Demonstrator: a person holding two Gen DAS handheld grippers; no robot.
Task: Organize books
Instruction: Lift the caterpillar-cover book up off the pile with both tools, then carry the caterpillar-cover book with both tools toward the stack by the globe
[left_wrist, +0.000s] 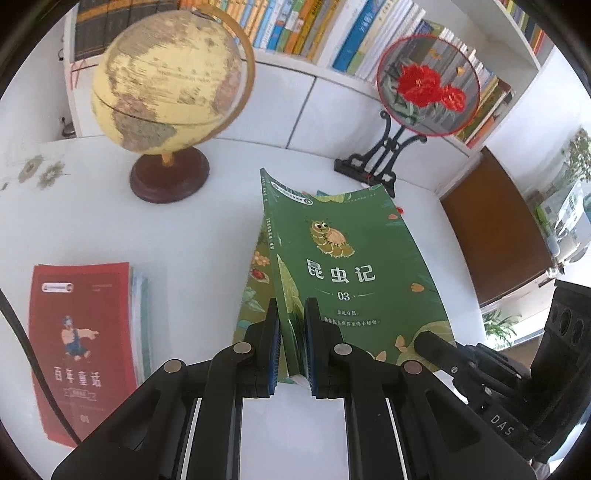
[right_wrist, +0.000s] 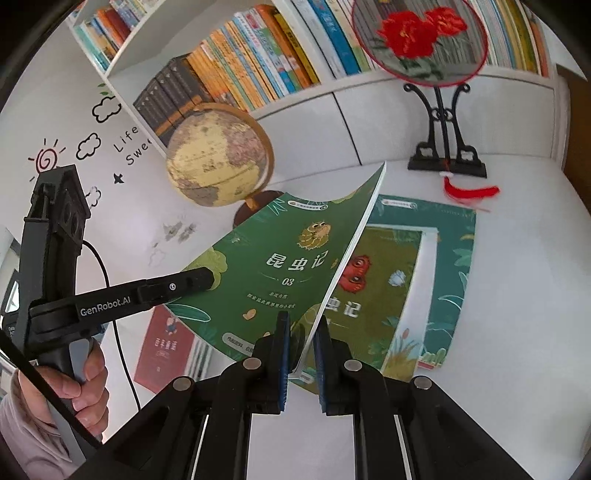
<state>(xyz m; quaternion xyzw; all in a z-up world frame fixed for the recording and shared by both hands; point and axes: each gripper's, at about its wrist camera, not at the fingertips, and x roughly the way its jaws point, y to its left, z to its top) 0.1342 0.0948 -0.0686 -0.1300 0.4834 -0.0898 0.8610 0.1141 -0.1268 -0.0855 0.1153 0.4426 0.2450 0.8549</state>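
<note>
In the left wrist view, the spine-side bottom edge of the green book (left_wrist: 347, 266) is being pinched between the closed pads of the left gripper (left_wrist: 293, 325), so that the cover is being seen tilted and lifted clear of the white table (left_wrist: 207, 236). In the right wrist view, the opposite lower corner of the same book (right_wrist: 280, 266) is being clamped by the right gripper (right_wrist: 301, 336), whose jaws are being kept nearly together on the thin cover edge; the book's lowest corner is being hidden behind the pads. Beneath the raised book, another green book (right_wrist: 417, 280) is being left flat on the table, its title being partly covered. To the left, a red book (left_wrist: 79, 339) is being seen lying on top of a small stack, the lower volumes being shown only as thin edges. A hand (right_wrist: 77, 387) is being glimpsed wrapped around the left gripper's handle, cut off by the picture's rim. Farther back, a globe (left_wrist: 170, 88) on a dark round base and a round embroidered fan (left_wrist: 428, 85) on a black stand are being seen upright on the table. Behind them, rows of books on a white bookshelf (left_wrist: 306, 33) are being blurred beyond reading.
</note>
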